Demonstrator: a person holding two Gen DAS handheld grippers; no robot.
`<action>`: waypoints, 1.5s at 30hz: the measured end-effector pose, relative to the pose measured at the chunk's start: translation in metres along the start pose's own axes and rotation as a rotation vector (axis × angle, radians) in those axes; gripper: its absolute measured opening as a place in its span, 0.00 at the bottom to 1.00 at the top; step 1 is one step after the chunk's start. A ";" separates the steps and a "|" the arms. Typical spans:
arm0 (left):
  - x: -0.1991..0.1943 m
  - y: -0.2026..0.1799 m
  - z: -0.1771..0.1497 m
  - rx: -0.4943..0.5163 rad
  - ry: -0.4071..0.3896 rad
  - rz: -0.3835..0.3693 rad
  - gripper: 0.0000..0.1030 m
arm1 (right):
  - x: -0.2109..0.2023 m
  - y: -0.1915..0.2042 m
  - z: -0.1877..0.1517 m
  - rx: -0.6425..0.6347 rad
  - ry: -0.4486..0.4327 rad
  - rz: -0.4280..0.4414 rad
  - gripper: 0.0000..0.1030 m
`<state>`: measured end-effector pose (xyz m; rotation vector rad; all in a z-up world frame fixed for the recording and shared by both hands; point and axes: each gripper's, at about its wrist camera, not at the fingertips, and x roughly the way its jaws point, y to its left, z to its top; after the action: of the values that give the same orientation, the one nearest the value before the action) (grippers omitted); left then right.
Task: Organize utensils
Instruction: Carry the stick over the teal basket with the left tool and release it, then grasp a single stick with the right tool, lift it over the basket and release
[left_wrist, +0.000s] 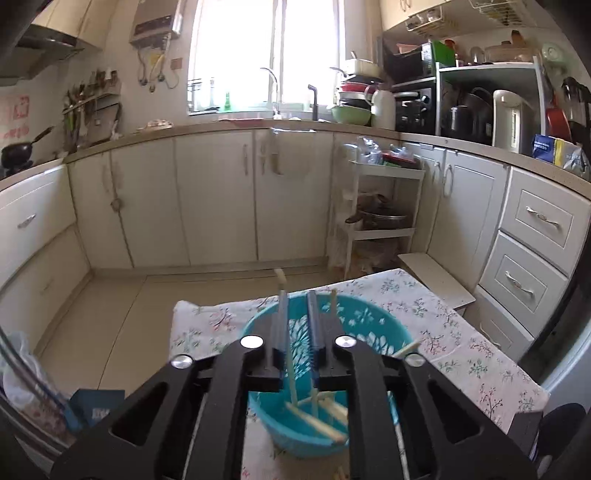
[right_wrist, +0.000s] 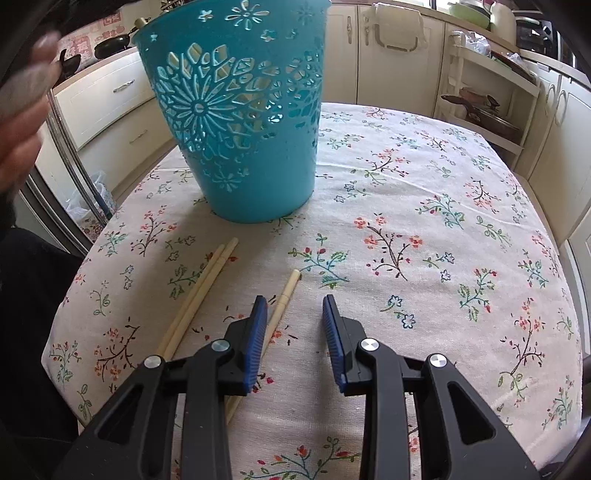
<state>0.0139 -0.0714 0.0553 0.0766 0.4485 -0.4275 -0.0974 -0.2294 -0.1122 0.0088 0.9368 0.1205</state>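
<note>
A teal cut-out basket (right_wrist: 240, 118) stands on the floral tablecloth (right_wrist: 406, 221). In the left wrist view my left gripper (left_wrist: 297, 295) hovers above the basket's mouth (left_wrist: 384, 321), jaws a narrow gap apart. A pale chopstick (left_wrist: 286, 332) stands upright against the left finger, its tip above the fingertips; I cannot tell if it is pinched. Several chopsticks (left_wrist: 321, 421) lie inside the basket. My right gripper (right_wrist: 293, 301) is open, low over the cloth. Three chopsticks lie there: a pair (right_wrist: 199, 295) to its left and one (right_wrist: 282, 306) partly under its left finger.
Cream kitchen cabinets (left_wrist: 214, 199) run around the room. A white trolley (left_wrist: 384, 206) with pots stands behind the table. A blurred hand (right_wrist: 22, 103) shows at the left edge of the right wrist view. A blue box (left_wrist: 96, 406) sits by the table's left.
</note>
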 end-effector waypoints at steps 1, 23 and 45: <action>-0.005 0.003 -0.002 -0.007 -0.011 0.006 0.22 | 0.001 -0.001 0.001 0.008 0.003 0.000 0.30; -0.106 0.082 -0.005 -0.350 -0.421 0.230 0.57 | -0.185 0.016 0.071 0.249 -0.961 0.034 0.05; -0.095 0.069 -0.005 -0.315 -0.389 0.222 0.57 | -0.098 0.015 0.105 0.374 -0.921 0.001 0.06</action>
<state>-0.0368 0.0282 0.0904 -0.2570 0.1169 -0.1430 -0.0722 -0.2203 0.0293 0.3809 0.0274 -0.0635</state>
